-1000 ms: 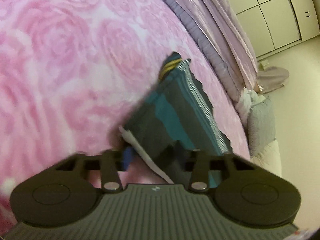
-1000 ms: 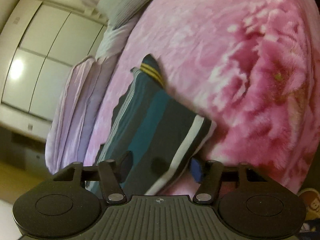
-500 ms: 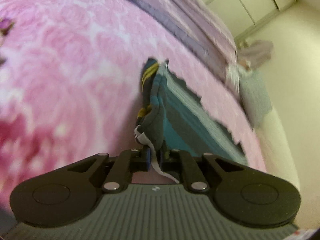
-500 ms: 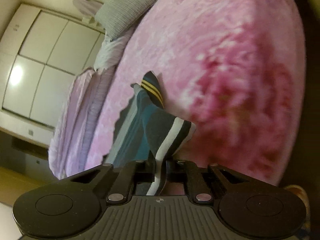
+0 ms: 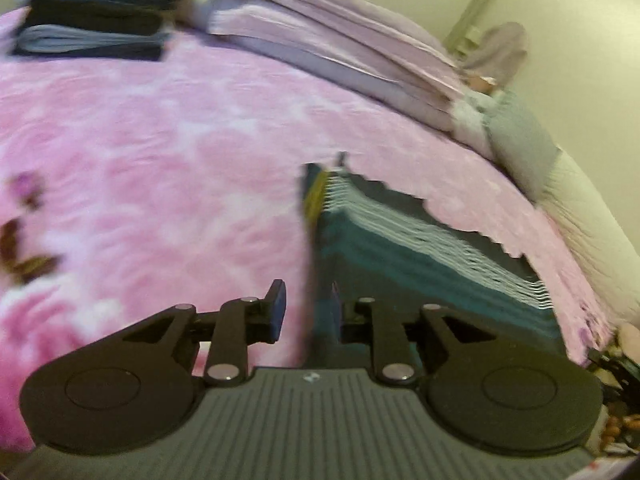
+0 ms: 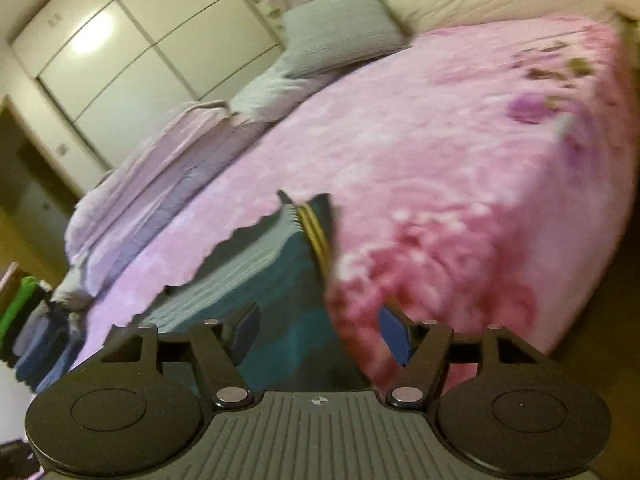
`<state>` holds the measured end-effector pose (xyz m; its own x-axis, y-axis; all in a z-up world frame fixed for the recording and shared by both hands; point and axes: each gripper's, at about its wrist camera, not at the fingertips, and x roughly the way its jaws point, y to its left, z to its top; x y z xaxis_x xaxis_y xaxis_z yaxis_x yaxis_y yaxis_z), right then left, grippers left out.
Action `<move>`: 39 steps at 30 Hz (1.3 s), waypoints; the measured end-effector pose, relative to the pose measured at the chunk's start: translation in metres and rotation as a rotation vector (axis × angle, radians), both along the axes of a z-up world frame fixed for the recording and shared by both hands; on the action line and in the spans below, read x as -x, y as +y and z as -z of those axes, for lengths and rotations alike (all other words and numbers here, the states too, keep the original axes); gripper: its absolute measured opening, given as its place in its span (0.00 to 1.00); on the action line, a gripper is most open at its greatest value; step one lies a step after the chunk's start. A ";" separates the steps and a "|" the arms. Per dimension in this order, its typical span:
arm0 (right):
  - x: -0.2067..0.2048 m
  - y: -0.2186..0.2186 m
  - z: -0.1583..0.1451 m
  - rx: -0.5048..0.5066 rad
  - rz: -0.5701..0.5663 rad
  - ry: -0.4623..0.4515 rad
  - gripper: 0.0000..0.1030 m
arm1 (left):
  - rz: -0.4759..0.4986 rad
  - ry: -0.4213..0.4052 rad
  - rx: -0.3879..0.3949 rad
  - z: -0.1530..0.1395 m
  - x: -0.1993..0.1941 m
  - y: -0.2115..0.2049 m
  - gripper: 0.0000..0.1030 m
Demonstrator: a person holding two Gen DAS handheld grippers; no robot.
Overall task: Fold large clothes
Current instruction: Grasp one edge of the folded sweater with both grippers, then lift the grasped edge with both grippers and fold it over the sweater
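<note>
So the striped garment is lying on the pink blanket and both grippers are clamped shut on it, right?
Not quite. The striped garment does lie on the pink blanket, but both grippers are open: the left gripper in the left wrist view and the right gripper in the right wrist view both show parted jaws.

Left hand-held gripper (image 5: pixel 306 306) has its jaws parted, level; right hand-held gripper (image 6: pixel 318 332) is spread wider, empty.

Pink bedspread (image 5: pixel 160 168) lies unobstructed left of the striped garment (image 5: pixel 400 248); folded lilac bedding (image 5: pixel 340 52) and clothes stack (image 5: pixel 92 28) block the far edge.
</note>
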<state>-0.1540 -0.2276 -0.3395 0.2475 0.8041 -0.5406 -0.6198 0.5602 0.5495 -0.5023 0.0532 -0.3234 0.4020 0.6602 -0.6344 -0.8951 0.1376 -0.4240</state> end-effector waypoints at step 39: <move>0.293 0.294 -0.009 0.704 -0.395 -1.051 0.14 | -0.185 -0.270 0.158 0.060 0.124 0.020 0.25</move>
<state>-0.4465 0.0660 -0.3308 0.6177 0.5471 -0.5649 -0.7549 0.2110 -0.6210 -0.6259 0.0731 -0.3834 0.4519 0.6398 -0.6216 -0.7514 -0.1026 -0.6518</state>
